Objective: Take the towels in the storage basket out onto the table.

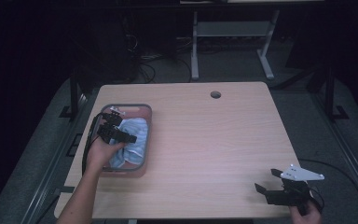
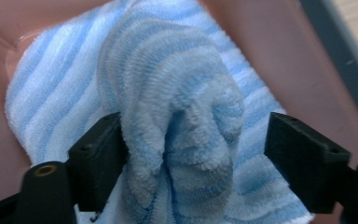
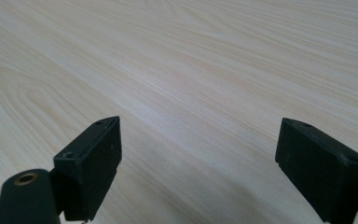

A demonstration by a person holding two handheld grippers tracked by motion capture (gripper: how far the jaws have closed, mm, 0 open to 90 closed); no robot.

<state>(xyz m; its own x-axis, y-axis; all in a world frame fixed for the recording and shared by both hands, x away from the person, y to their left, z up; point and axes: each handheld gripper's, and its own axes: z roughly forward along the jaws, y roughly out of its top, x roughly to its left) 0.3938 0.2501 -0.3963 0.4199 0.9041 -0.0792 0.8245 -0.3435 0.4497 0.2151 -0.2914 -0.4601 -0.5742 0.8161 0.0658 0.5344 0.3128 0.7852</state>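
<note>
Left gripper [image 2: 186, 154]: jaws spread wide around a raised fold of the blue-striped towel [image 2: 177, 93]. One jaw is touching the fold; a gap is left at the other, so nothing is clamped yet. In the high view the left gripper [image 1: 116, 133] is seen at centre left, over the towel [image 1: 133, 135], which is bunched inside the pinkish tray [image 1: 147, 112].

Right gripper [image 1: 279, 186]: jaws wide, nothing held, parked at lower right over the bare tabletop [image 1: 214, 140], well apart from the tray.

Risks, as judged:
- Only the top ply of the fold could be caught; slip on lift would be likely.
- The light tray could be dragged along, since it is not held down.
</note>
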